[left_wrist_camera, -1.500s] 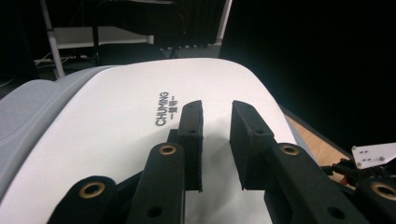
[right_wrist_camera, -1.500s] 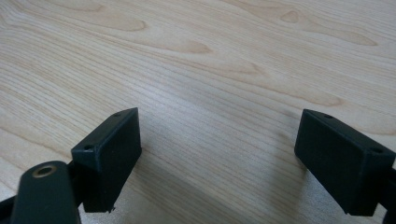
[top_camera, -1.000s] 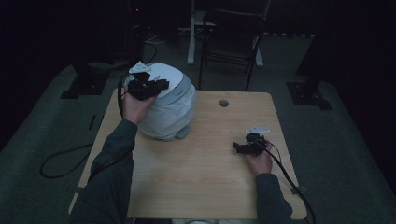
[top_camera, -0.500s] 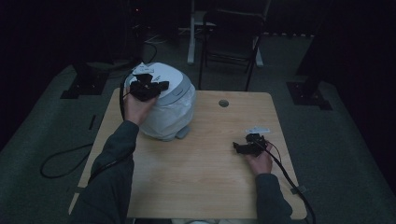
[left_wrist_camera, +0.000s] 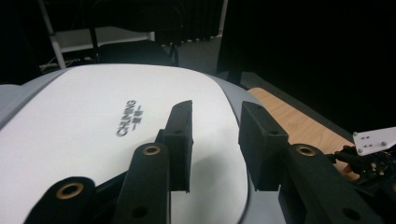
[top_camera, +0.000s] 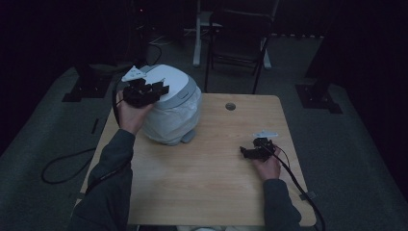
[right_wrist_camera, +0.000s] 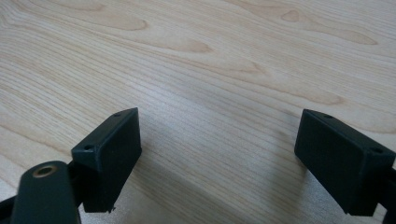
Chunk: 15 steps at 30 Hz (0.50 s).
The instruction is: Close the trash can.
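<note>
Item 1, nearest: my right gripper [top_camera: 248, 153], low over the bare wooden table [top_camera: 211, 192] at its right side, jaws spread wide with only wood grain between the pads [right_wrist_camera: 109, 154]. It sits as it did a second ago.

Item 2, farther: my left gripper [top_camera: 161, 89], over the white lid [left_wrist_camera: 93, 135] of the rice cooker [top_camera: 175, 113], which stands at the table's far left corner. Its jaws have just been opening; they stand a little apart with nothing between them, only the lid's smooth top beneath.

Risk, as I judge it: the lid offers no edge here, so closing again would pinch air or skid; pressing down could shove the cooker toward the table edge.

Change from the earlier frame: the left hand has shifted slightly toward the cooker's left side.
</note>
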Motion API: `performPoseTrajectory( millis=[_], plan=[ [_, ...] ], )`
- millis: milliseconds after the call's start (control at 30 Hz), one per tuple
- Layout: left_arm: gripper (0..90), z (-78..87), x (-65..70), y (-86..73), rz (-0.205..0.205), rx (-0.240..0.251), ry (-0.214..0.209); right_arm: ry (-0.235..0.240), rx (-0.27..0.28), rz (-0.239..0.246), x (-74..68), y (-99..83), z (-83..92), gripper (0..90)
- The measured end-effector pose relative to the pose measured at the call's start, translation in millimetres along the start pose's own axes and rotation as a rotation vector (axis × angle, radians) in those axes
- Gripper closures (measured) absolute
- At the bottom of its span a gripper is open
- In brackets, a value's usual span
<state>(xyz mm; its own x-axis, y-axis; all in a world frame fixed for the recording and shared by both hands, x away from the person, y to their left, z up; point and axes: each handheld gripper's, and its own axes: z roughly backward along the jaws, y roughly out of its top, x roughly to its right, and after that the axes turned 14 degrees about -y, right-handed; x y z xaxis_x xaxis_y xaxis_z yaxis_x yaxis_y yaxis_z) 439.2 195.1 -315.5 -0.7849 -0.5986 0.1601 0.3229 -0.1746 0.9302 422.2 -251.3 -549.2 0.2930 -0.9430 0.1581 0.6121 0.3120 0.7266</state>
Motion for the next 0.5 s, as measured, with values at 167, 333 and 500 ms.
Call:
performPoseTrajectory(
  millis=[167, 333, 500],
  plan=[
    [64.2, 20.9, -0.2, -9.6, 0.008, 0.037, 0.011, 0.0, 0.0, 0.0, 0.0, 0.0, 0.0, 14.0],
    [62.9, 37.6, 3.7, -23.6, 0.017, 0.063, 0.009, 0.0, 0.0, -0.001, 0.0, 0.0, 0.0, 13.9],
    [61.5, 45.9, 18.7, -42.4, -0.012, 0.073, -0.003, 0.0, 0.0, -0.001, 0.0, 0.0, 0.0, 13.9]
  ],
)
